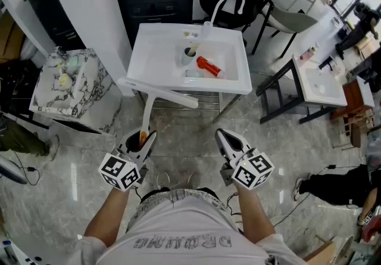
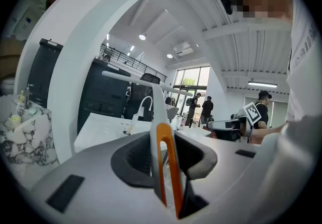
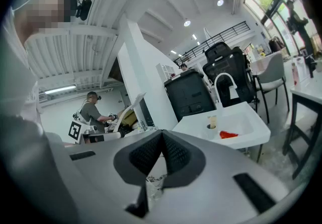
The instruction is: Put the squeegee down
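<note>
I see the squeegee [image 1: 156, 92] over the floor just in front of the white sink [image 1: 156, 49]: a long white blade on a white handle with an orange loop. My left gripper [image 1: 144, 137] is shut on that handle. In the left gripper view the orange loop [image 2: 167, 167] stands between the pads and the squeegee blade [image 2: 138, 81] crosses above, roughly level. My right gripper [image 1: 222, 134] hangs beside it to the right, shut, with nothing between its fingers. In the right gripper view the right gripper [image 3: 162, 135] points toward the sink [image 3: 251, 135].
The sink basin holds a red object [image 1: 209, 66] and a cup [image 1: 189, 55] below a curved faucet [image 1: 228, 2]. A marble-topped cabinet [image 1: 43, 94] stands at the left beside a white pillar [image 1: 89, 13]. A black-framed table with a second basin [image 1: 306, 73] is at the right.
</note>
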{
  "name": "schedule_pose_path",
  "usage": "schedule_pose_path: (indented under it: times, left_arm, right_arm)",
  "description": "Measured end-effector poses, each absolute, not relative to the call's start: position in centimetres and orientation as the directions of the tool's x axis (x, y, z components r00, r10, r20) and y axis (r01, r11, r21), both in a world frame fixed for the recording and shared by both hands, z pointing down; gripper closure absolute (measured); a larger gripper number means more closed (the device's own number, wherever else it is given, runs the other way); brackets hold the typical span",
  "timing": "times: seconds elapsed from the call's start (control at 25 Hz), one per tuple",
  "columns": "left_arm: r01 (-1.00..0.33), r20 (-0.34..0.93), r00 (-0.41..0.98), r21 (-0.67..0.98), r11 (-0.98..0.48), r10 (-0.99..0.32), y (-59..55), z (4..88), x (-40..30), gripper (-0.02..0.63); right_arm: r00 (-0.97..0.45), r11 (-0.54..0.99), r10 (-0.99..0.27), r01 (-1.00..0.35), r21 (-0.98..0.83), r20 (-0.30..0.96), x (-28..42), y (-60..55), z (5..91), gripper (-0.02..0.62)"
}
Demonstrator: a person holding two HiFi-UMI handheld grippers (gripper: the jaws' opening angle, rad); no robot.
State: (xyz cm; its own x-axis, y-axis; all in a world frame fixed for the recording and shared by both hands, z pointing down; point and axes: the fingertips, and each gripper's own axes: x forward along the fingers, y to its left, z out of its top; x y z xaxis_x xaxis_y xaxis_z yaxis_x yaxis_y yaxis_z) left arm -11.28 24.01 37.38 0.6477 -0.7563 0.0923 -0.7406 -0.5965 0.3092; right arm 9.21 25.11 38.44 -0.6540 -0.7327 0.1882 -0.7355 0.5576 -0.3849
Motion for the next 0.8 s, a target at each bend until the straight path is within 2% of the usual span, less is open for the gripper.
schedule_pose_path:
  times: [0.8]
  left_arm:
    - [-0.739,0.093,0.65,0.309,-0.599,-0.754,23.89,37.63,-10.72,0.486]
  right_arm:
    - [-0.643,0.549,-0.746,-0.741,-0.386,0.175,9.65,24.79,38.39,0.588]
